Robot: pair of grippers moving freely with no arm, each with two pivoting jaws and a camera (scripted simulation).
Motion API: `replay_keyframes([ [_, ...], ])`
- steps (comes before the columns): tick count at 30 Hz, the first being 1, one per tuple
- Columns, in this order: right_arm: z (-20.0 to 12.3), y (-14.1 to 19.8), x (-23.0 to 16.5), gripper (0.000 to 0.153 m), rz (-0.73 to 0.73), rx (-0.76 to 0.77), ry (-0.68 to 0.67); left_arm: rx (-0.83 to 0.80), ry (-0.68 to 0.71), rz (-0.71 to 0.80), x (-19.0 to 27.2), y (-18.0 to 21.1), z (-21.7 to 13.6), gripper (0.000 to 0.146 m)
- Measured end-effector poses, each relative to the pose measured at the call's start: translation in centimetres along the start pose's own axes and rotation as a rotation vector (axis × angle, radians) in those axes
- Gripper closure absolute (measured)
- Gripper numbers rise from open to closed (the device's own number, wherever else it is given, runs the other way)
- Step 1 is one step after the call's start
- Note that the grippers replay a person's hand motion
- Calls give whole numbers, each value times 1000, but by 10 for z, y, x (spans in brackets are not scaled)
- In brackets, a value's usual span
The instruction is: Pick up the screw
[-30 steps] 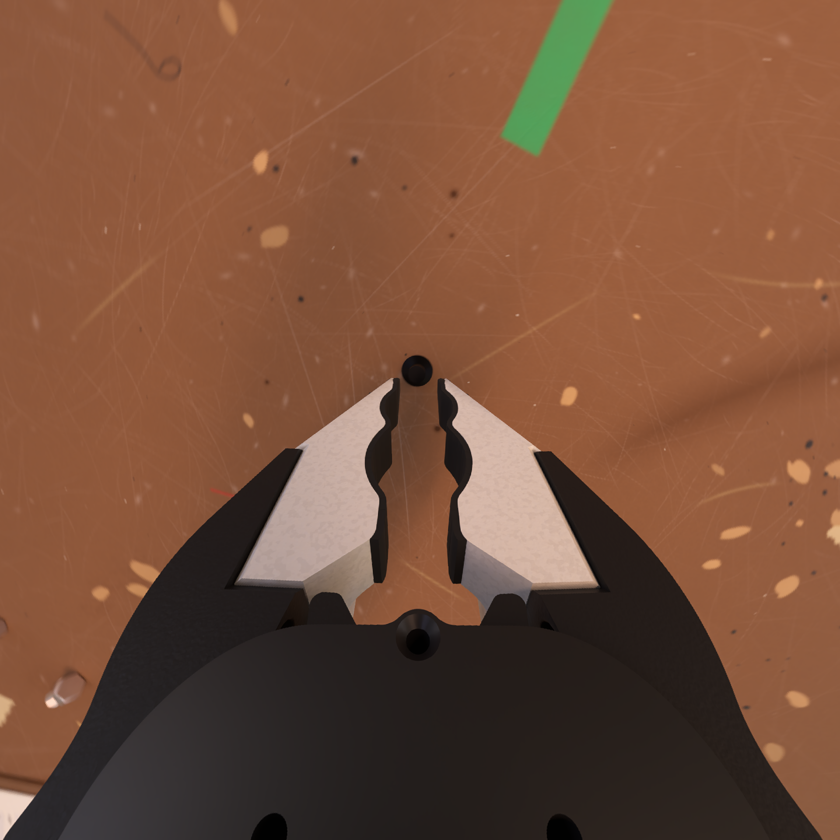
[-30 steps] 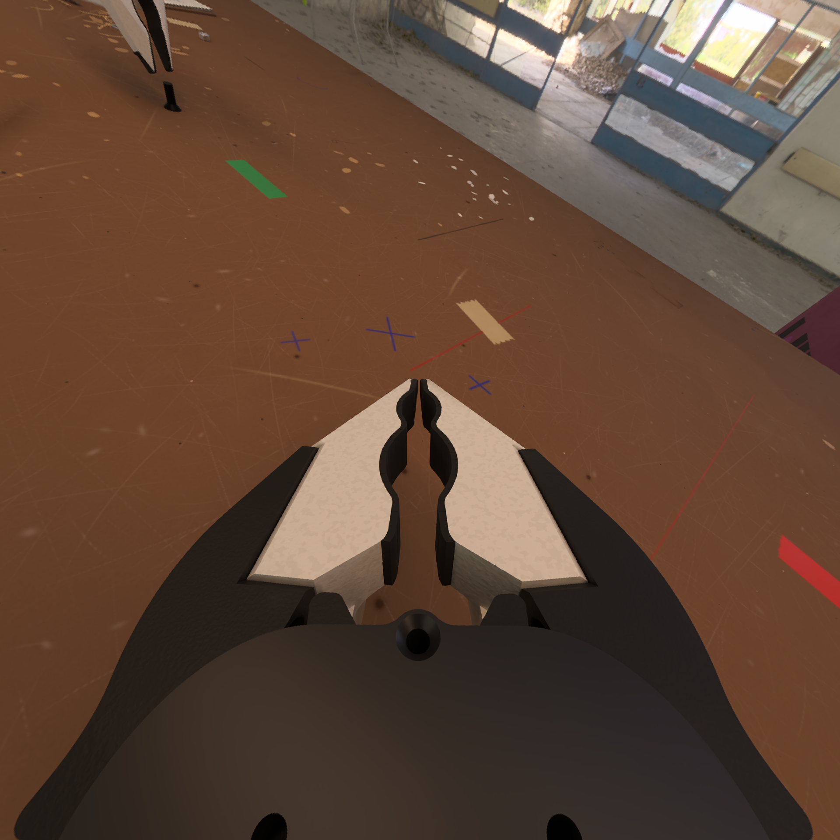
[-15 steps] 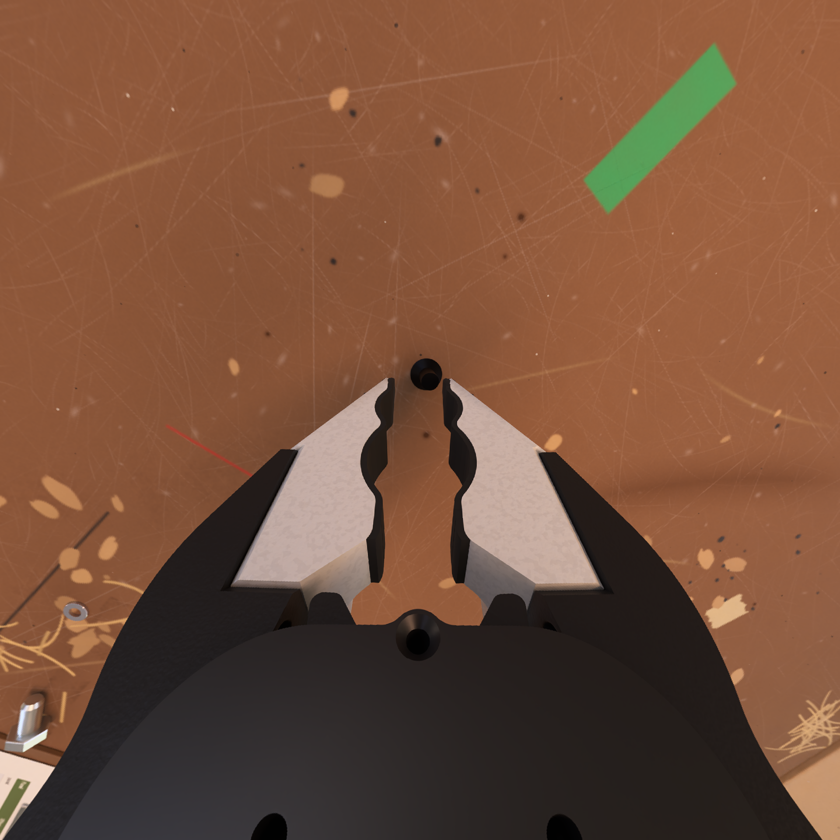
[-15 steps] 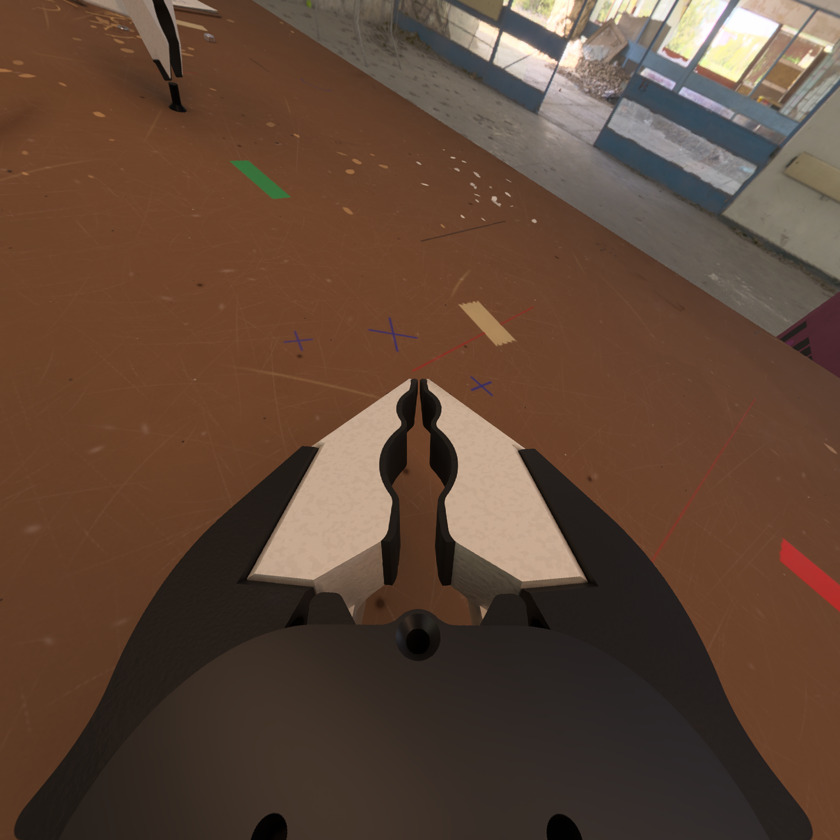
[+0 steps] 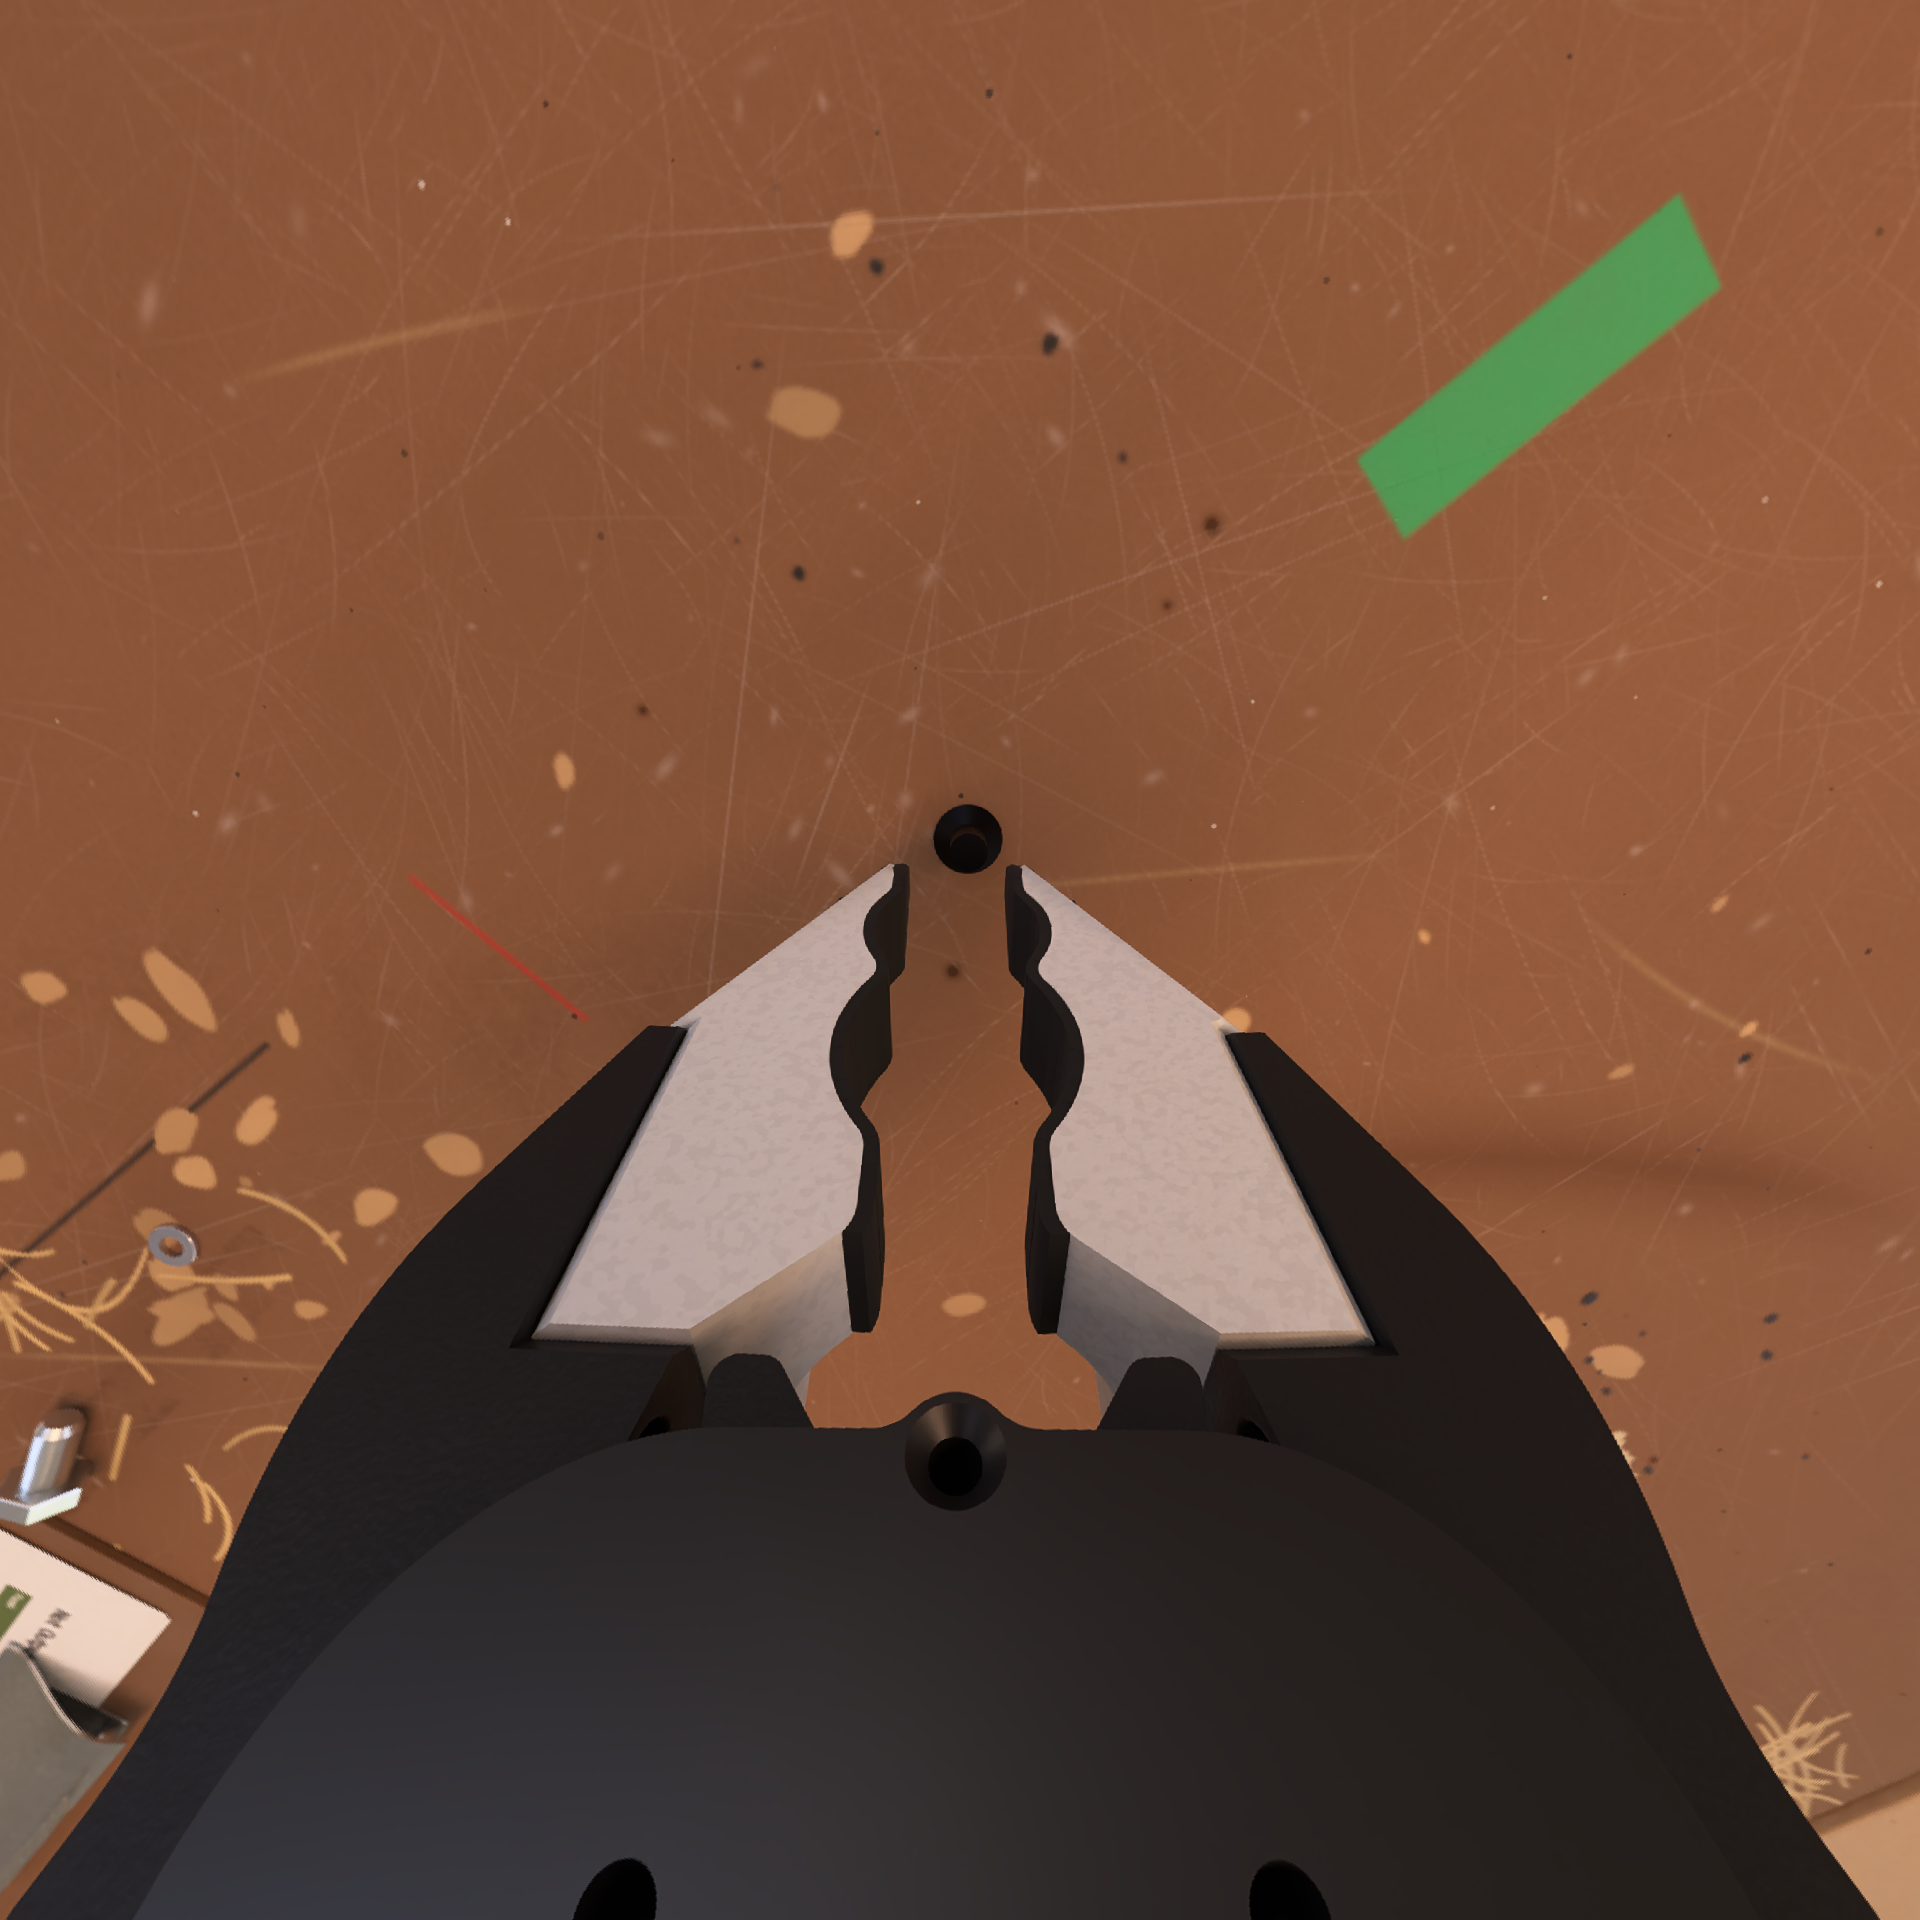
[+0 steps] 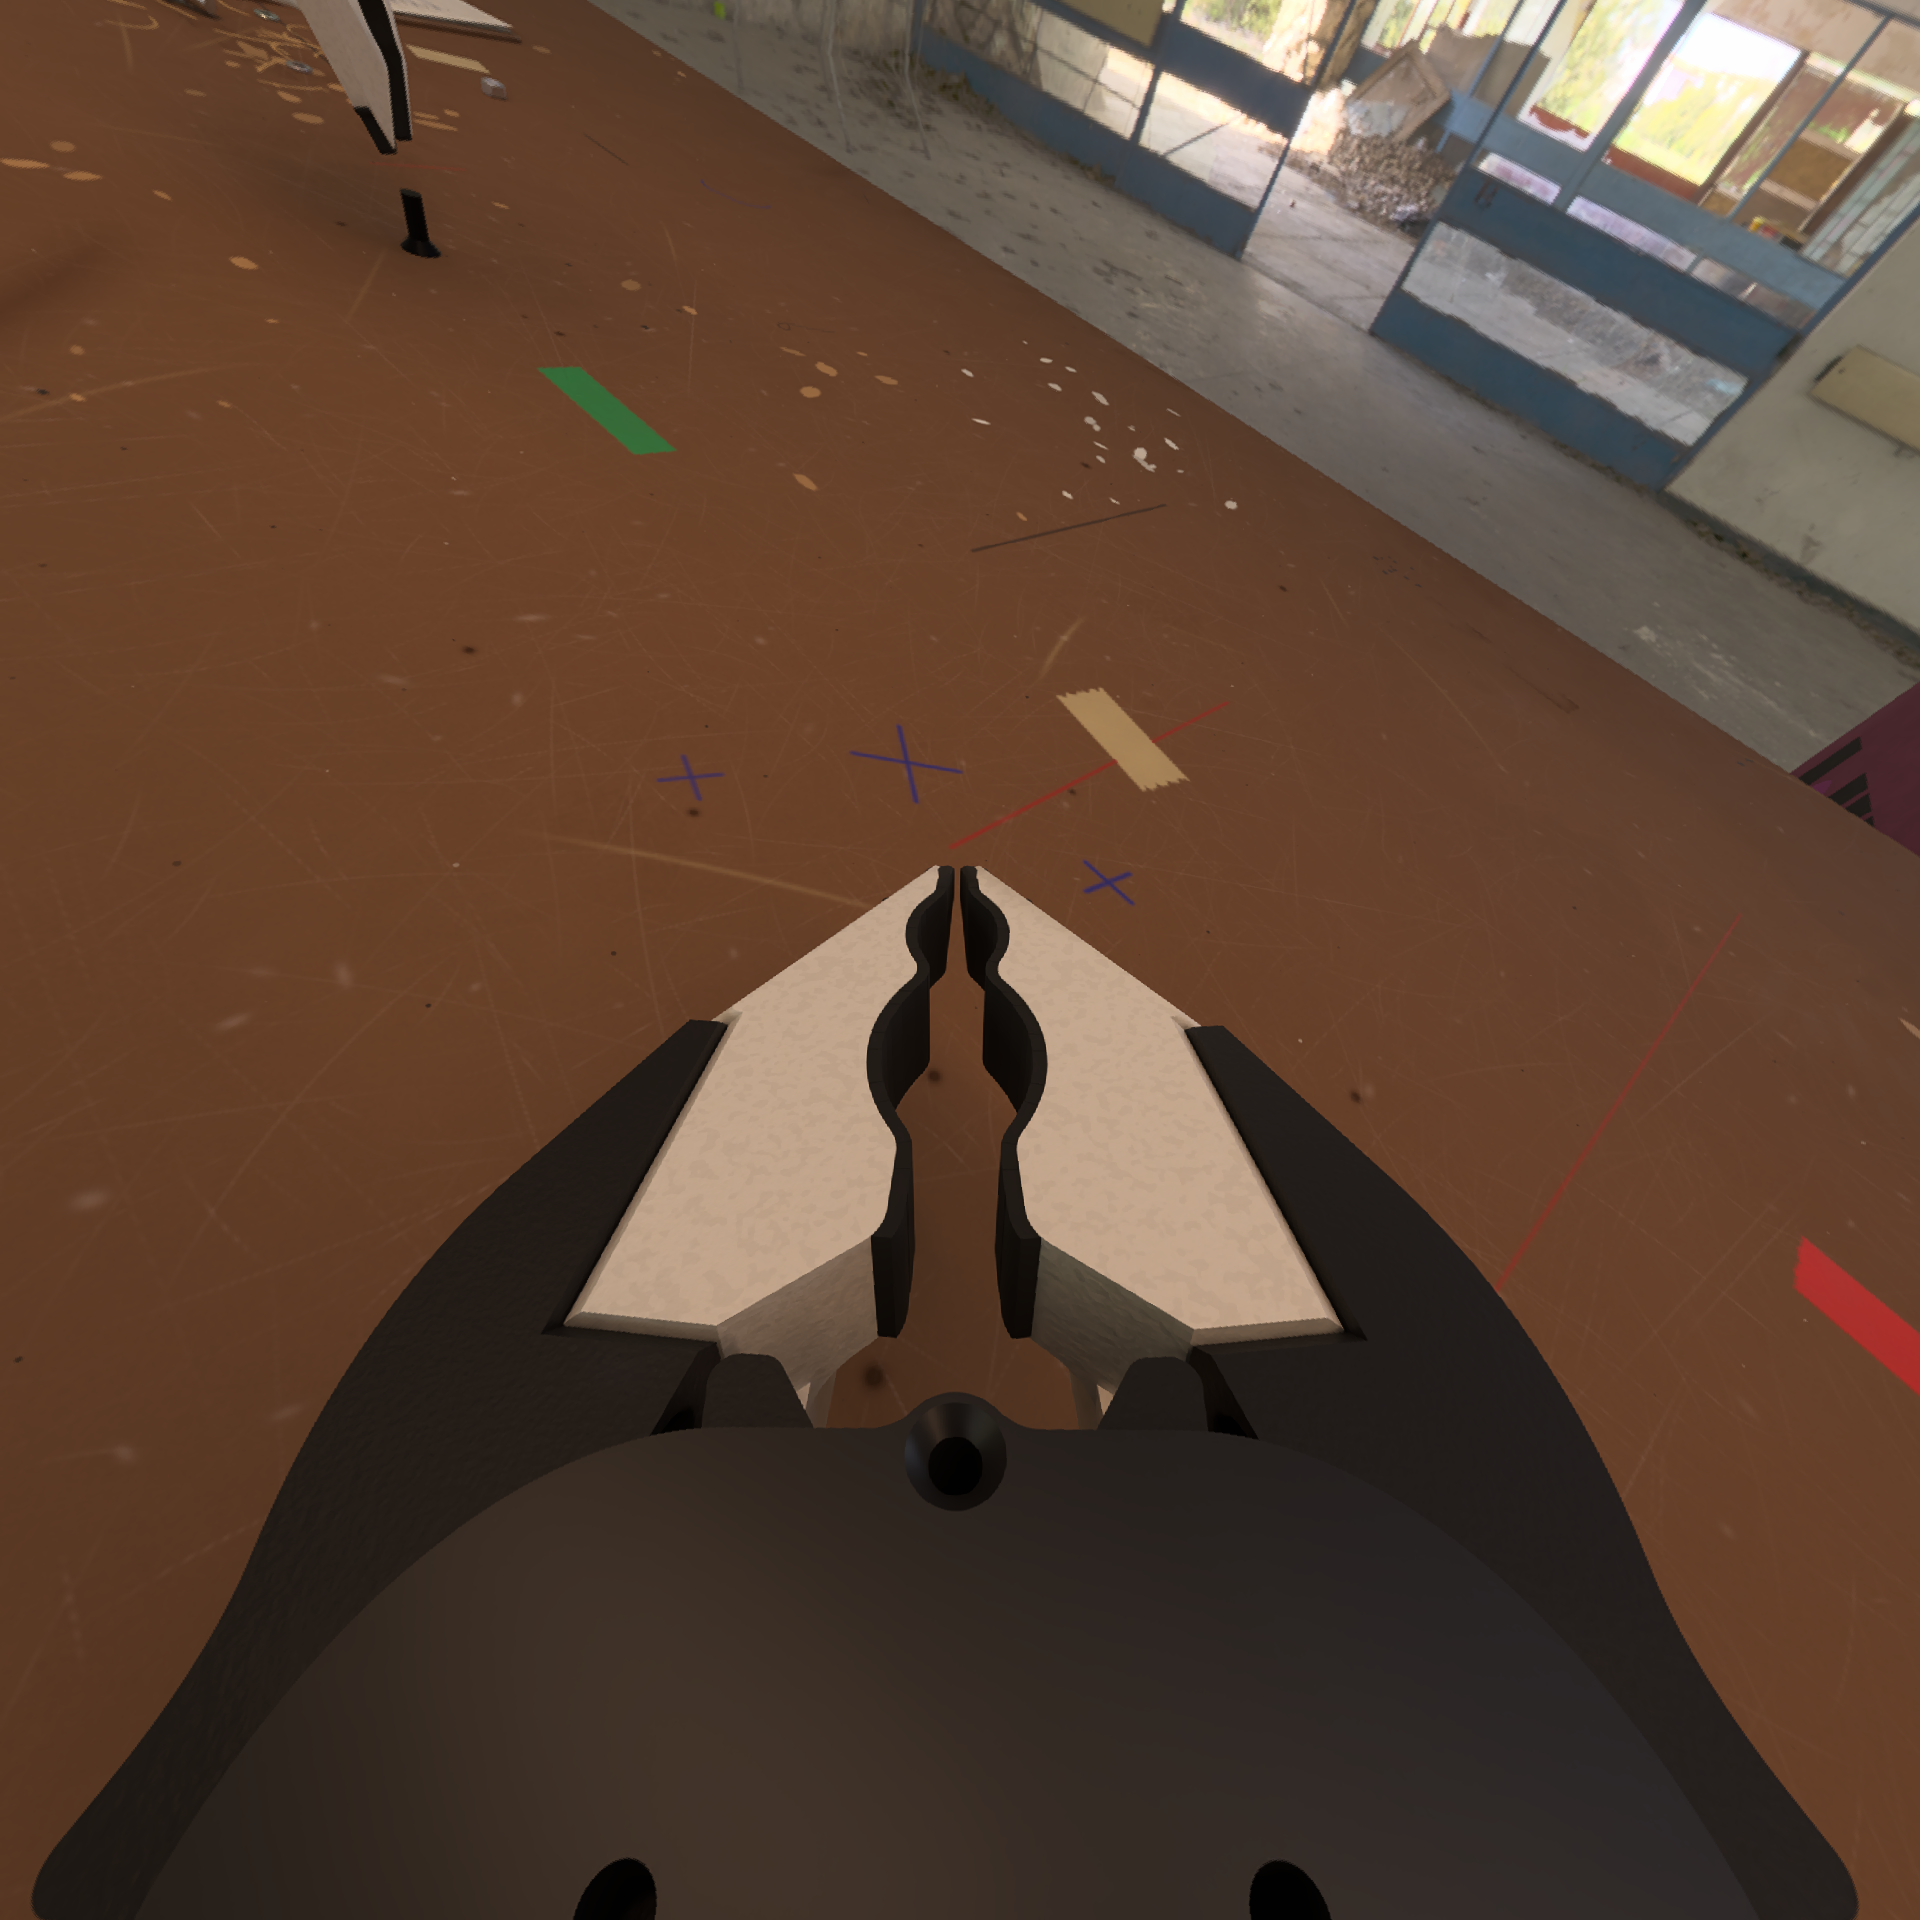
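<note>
The left hand-held gripper (image 5: 957,869) looks straight down at the brown, scratched bench (image 5: 520,582), its fingers apart with a clear gap between the tips. The black screw (image 5: 967,837) stands upright on the bench, seen end-on just beyond the gap between the fingertips and touching neither. In the right wrist view the same screw (image 6: 418,224) stands far off at the left, with the left hand-held gripper (image 6: 379,130) hanging just above it and not touching it.

A green tape strip (image 5: 1540,366) lies well off to the far right of the screw. Near the left edge a small washer (image 5: 172,1244) lies among pale chips, and a silver bolt (image 5: 47,1460) stands nearer.

The right hand-held gripper (image 6: 955,873) hovers over bare bench well apart from the screw, its tips almost together and holding nothing. Blue crosses (image 6: 907,764) and a tan tape strip (image 6: 1122,740) lie just beyond it; a red strip (image 6: 1860,1314) lies at the right edge.
</note>
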State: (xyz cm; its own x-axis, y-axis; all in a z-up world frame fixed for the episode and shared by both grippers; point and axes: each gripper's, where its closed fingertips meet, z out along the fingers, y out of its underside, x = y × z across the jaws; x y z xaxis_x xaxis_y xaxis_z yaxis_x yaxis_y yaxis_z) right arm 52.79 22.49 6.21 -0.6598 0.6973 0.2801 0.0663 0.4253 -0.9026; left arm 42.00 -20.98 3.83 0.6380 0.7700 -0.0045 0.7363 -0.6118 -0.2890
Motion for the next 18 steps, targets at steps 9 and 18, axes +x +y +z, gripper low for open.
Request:
replay_keyframes([
  [9, 0, -1, -2, 152, -3, 2, -4, -42, 41, -61, 3, 3, 11, 128],
  [18, 0, 0, -2, 151, -4, 0, -6, -75, -12, -39, -1, 9, 19, 128],
])
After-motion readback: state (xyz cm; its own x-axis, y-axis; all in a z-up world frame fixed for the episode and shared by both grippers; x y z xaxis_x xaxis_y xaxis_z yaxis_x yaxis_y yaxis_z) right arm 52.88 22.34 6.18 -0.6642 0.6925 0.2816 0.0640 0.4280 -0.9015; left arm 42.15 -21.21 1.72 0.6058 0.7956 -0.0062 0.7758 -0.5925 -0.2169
